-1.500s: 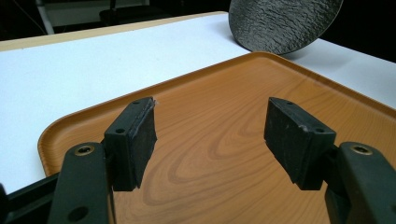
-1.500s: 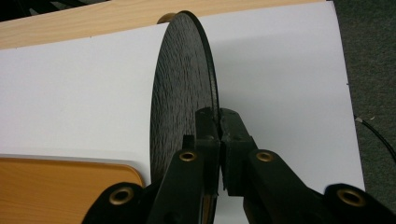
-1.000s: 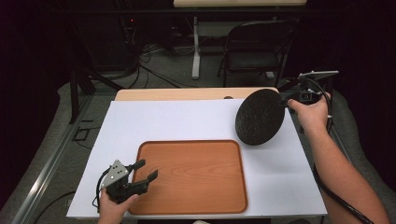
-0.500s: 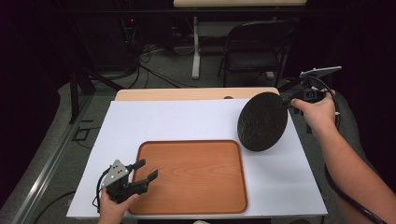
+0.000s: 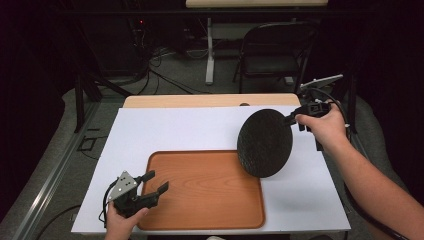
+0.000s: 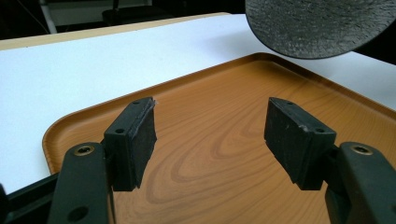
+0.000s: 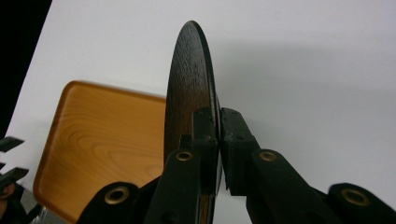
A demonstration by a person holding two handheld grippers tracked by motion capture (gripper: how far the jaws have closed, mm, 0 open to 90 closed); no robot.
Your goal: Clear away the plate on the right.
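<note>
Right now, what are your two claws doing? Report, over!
Right gripper shut on black plate, held on edge above the tray's right end. Left gripper open over wooden tray, holding nothing. Nothing on the tray in the way.

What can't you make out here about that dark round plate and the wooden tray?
- High view: the dark plate covers the wooden tray's far right corner.
- Left gripper view: the plate's top is cut off by the frame edge.
- Right gripper view: the right tool hides the plate's clamped rim; plate seen edge-on.
</note>
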